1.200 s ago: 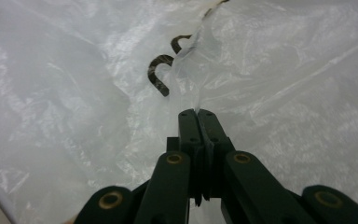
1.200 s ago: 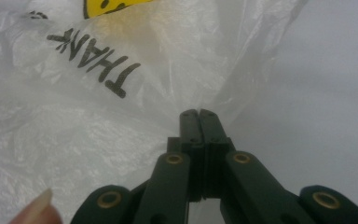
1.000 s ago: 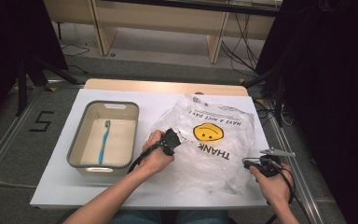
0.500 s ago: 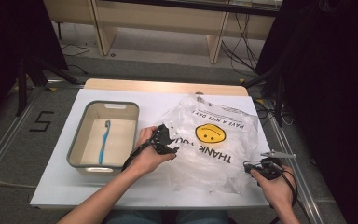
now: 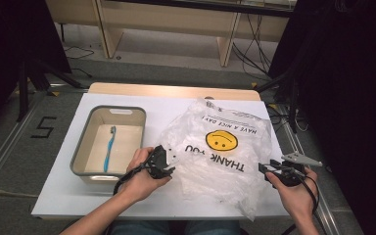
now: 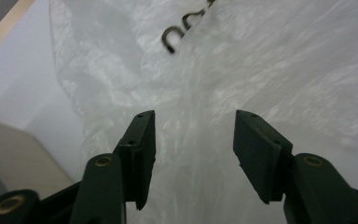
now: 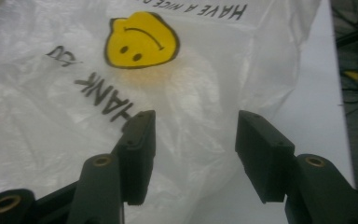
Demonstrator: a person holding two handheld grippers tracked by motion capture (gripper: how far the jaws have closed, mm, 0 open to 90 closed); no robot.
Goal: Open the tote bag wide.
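A clear plastic bag (image 5: 220,147) with a yellow smiley face (image 7: 140,39) and black "THANK YOU" lettering lies crumpled on the white table (image 5: 176,105). At the bag's left edge, my left gripper (image 5: 170,164) is open. Its jaws have just been closing a little, and the bag's film (image 6: 200,70) lies under the gap (image 6: 193,121), unpinched. My right gripper (image 5: 265,169) is at the bag's right front edge and open. Its jaws have just been opening, with the bag beneath them (image 7: 193,121) and no pad pressing on it.
A grey tray (image 5: 85,142) on the left of the table holds a blue toothbrush (image 5: 108,147). The tray's near right corner is close to my left hand. Wooden furniture legs and cables stand on the floor beyond the table's far edge.
Both grippers have let go of the bag and opened. My left hand has drawn back to the left, toward the tray. The right hand stayed put.
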